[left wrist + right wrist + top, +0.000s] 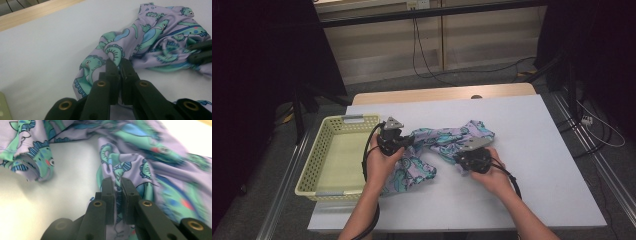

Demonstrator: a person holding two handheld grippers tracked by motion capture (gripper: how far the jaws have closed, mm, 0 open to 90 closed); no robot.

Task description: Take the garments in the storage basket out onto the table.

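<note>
Two black grippers, left gripper (pixel 398 138) and right gripper (pixel 466 154): brass-ringed screw holes, grey three-cornered plates, trailing black cables.

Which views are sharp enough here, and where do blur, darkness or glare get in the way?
High view: table evenly lit, surroundings dark, patterned cloth readable. Left gripper view: cloth fairly sharp, the near jaws soft, no glare. Right gripper view: cloth smeared towards the right edge, sharper near the jaws.
</note>
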